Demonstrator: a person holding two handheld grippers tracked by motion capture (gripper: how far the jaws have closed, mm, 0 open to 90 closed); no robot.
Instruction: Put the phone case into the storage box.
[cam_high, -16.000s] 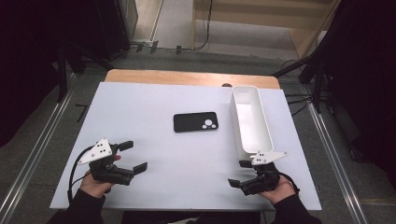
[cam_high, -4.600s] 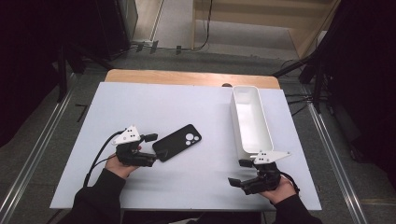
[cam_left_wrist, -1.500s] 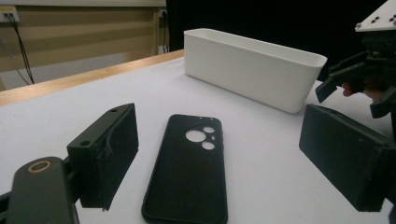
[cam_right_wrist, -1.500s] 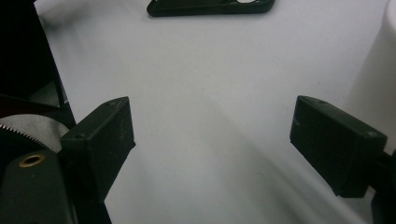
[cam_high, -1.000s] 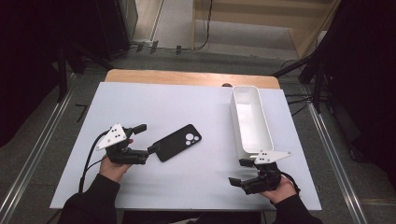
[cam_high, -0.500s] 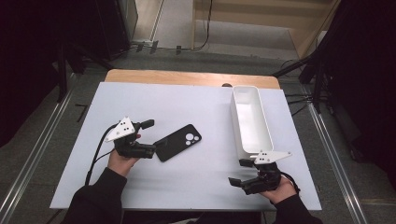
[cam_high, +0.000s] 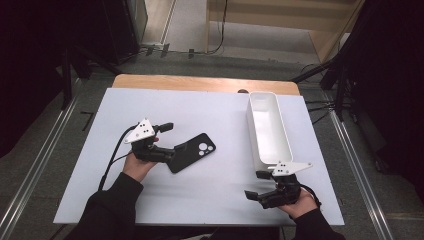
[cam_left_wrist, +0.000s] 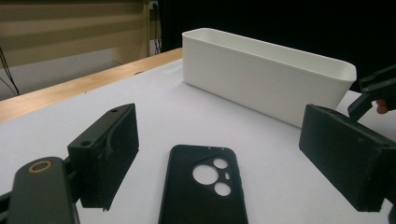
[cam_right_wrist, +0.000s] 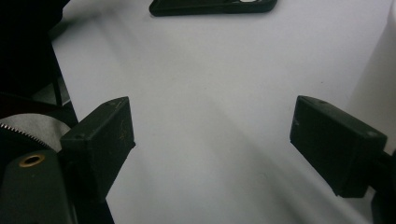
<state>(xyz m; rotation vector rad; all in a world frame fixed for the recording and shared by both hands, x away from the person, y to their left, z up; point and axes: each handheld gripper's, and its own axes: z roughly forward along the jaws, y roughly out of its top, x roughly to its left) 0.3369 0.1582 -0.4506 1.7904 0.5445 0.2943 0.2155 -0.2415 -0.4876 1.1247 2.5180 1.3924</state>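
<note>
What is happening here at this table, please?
A person holds tongs in each hand at a white table. The left tongs are open around the near end of a black phone case, which lies flat on the table, camera holes up; the pads do not press on it. The right tongs are open and empty, resting near the close end of a white bin. The bin looks empty.

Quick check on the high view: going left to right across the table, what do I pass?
Left tool → phone case → right tool → white bin.
</note>
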